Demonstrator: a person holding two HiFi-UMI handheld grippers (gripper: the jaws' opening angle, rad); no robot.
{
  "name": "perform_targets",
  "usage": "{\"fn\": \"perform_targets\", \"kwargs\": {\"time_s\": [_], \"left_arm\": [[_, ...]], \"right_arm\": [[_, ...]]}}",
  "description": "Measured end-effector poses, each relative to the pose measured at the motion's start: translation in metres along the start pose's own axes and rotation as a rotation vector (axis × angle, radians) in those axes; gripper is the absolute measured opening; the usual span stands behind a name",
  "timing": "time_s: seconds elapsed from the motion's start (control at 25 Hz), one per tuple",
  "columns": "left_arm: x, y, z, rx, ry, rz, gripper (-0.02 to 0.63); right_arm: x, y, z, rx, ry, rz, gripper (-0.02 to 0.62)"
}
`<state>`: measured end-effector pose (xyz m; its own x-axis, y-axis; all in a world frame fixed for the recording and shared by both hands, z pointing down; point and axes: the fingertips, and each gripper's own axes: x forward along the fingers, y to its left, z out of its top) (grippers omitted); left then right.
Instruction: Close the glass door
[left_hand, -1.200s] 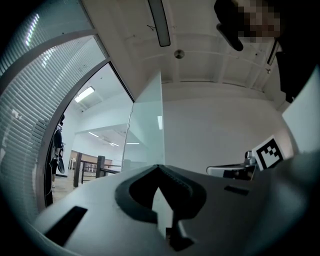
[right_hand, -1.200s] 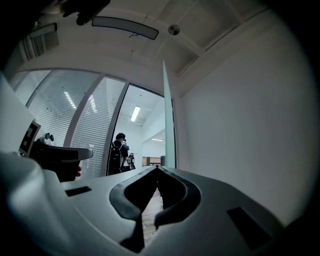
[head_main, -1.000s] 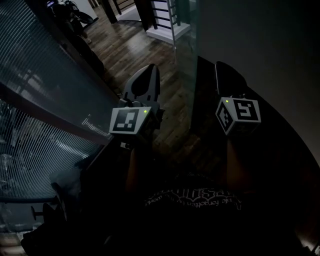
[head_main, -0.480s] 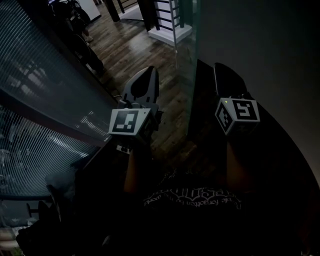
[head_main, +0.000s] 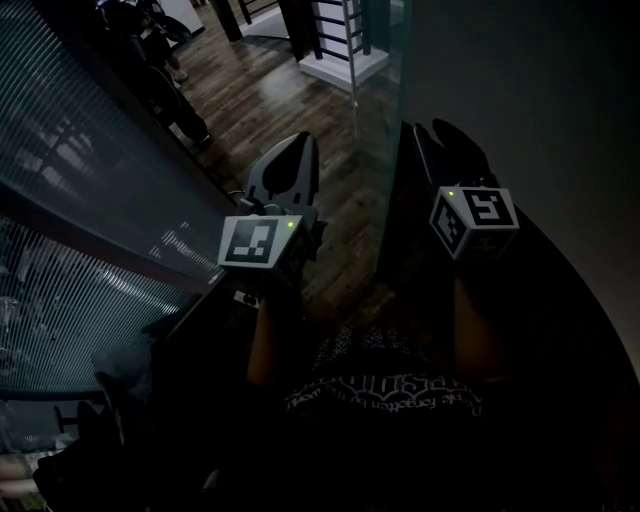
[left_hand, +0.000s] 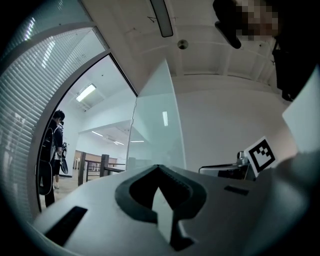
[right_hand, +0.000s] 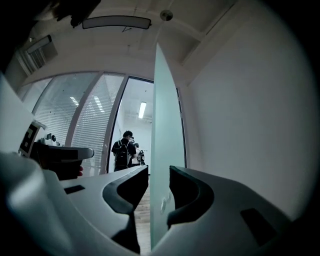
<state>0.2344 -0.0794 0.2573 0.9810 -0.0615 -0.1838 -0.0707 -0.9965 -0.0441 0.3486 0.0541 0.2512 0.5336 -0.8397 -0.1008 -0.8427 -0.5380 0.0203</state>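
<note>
Now Open Jaws Straddle Glass Door (right_hand: 162, 100)

Right gripper (right_hand: 158, 169), its jaws just spread apart, has the upright edge of the glass door between them, neither pad pressing it. Left gripper (left_hand: 159, 168), jaws pressed together on nothing, hovers alongside above the wooden floor (head_main: 270, 90). A person (right_hand: 121, 151) stands beyond the doorway.

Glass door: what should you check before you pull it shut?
1. Glass door edge sits between the right gripper fingers: ok.
2. Fingers pressing the glass: not ok; they have just been opening, and gaps show.
3. Left gripper shut and empty: ok.
4. Doorway free of people: cannot tell; a person stands beyond it.
5. Door closed: not ok.
</note>
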Motion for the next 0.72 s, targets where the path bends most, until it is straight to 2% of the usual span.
{"fn": "perform_targets", "kwargs": {"time_s": [0.12, 0.28, 0.4, 0.56, 0.72], "left_arm": [[-0.001, -0.003, 0.006, -0.023, 0.021, 0.016, -0.005], [-0.002, -0.009, 0.023, -0.011, 0.019, 0.041, -0.005], [0.001, -0.002, 0.016, 0.019, 0.013, 0.034, -0.005], [0.017, 0.019, 0.015, -0.003, 0.022, 0.057, -0.005], [0.018, 0.022, 0.014, -0.001, 0.027, 0.060, -0.005]], "right_arm": [[0.011, 0.001, -0.008, -0.005, 0.020, 0.027, 0.134], [0.024, 0.006, -0.023, -0.016, 0.054, 0.064, 0.145], [0.030, 0.006, -0.025, -0.010, 0.049, 0.062, 0.144], [0.059, 0.005, -0.033, -0.006, 0.059, 0.068, 0.144], [0.063, 0.009, -0.032, -0.004, 0.058, 0.079, 0.144]]}}
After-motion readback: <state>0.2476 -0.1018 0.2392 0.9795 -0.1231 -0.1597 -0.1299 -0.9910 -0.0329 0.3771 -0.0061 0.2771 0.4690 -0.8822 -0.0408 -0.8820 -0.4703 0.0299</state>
